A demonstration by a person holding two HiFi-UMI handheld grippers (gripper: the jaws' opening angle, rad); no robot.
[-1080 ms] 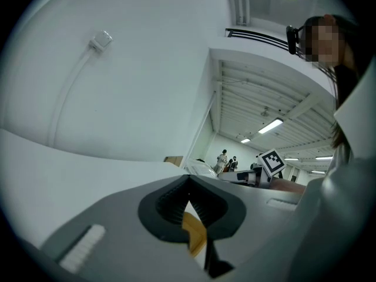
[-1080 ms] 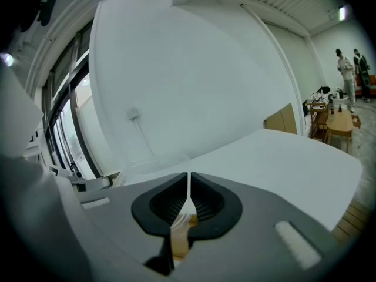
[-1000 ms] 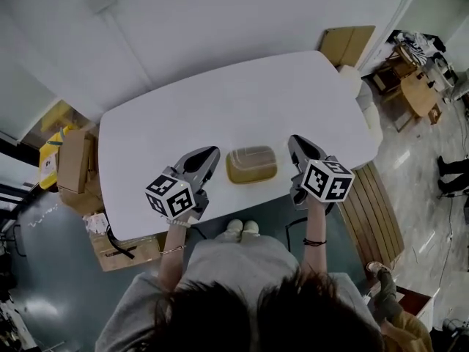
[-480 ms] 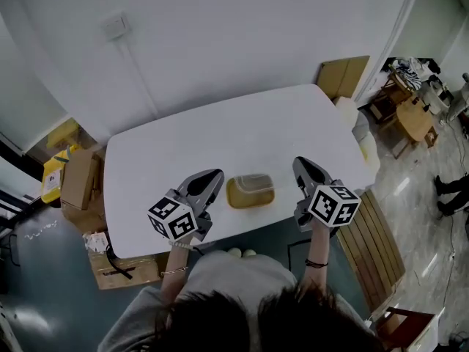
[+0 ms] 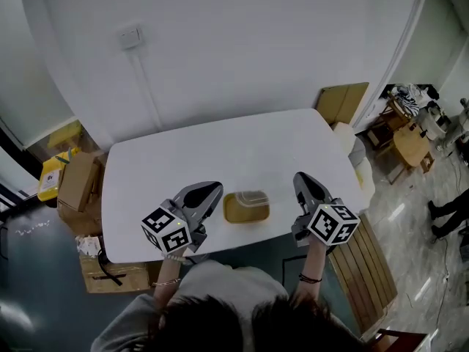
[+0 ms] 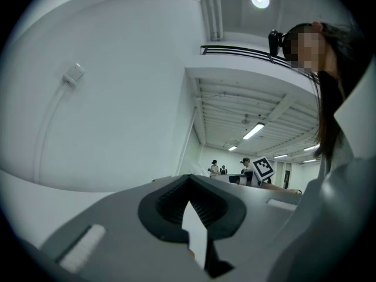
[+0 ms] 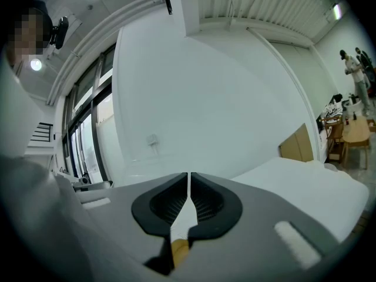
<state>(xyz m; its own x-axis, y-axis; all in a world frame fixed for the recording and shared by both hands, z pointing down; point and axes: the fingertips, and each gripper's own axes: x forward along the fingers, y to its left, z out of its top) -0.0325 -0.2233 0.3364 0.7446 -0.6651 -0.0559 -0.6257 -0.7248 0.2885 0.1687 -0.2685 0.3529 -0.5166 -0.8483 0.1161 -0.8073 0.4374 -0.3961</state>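
A shallow container with a clear lid and brownish contents lies on the white table near its front edge. In the head view my left gripper hovers just left of it and my right gripper just right of it, neither touching it. Both point away from me and tilt upward. In the left gripper view the left gripper has its jaws closed together with nothing between them. The right gripper is likewise shut and empty, aimed at the wall above the table.
Cardboard boxes stand on the floor left of the table and another box at its far right corner. A slatted wooden bench runs along the right. A wall socket sits high on the white wall. People stand far off.
The head view has risen and pulled back, so table and container look smaller and lower. Both grippers have tilted upward, showing more wall and ceiling. Their jaws stayed shut.
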